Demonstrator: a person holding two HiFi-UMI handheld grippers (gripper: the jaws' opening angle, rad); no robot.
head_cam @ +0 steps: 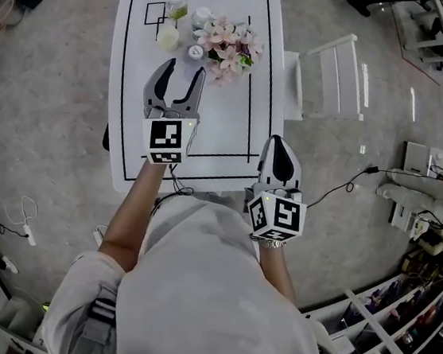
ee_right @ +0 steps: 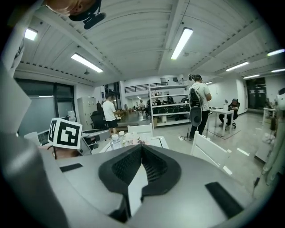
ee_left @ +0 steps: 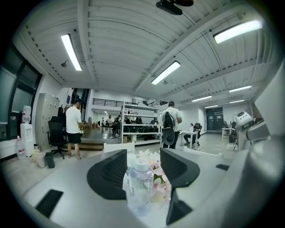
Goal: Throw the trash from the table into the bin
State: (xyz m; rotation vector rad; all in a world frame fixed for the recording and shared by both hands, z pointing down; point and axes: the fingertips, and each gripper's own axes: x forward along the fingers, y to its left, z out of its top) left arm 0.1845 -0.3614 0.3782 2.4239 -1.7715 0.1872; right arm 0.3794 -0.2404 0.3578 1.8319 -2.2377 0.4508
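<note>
Left tongs (head_cam: 182, 69) are gaping wide, so I'm lining them up on the clear bottle (ee_left: 139, 185), likely trash, standing by the flowers (head_cam: 231, 49) at the upper end of the table (head_cam: 220, 124); right tongs (head_cam: 280, 144) are hanging shut and empty, lower right.

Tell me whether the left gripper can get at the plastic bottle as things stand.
Probably yes: the left gripper is open and the bottle stands straight ahead across bare table, though the flowers crowd it closely.

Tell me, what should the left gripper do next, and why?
Probably ease the left gripper forward around the clear bottle: its jaws stand open, and the bottle stands just ahead, in line with the gap, not yet gripped.
</note>
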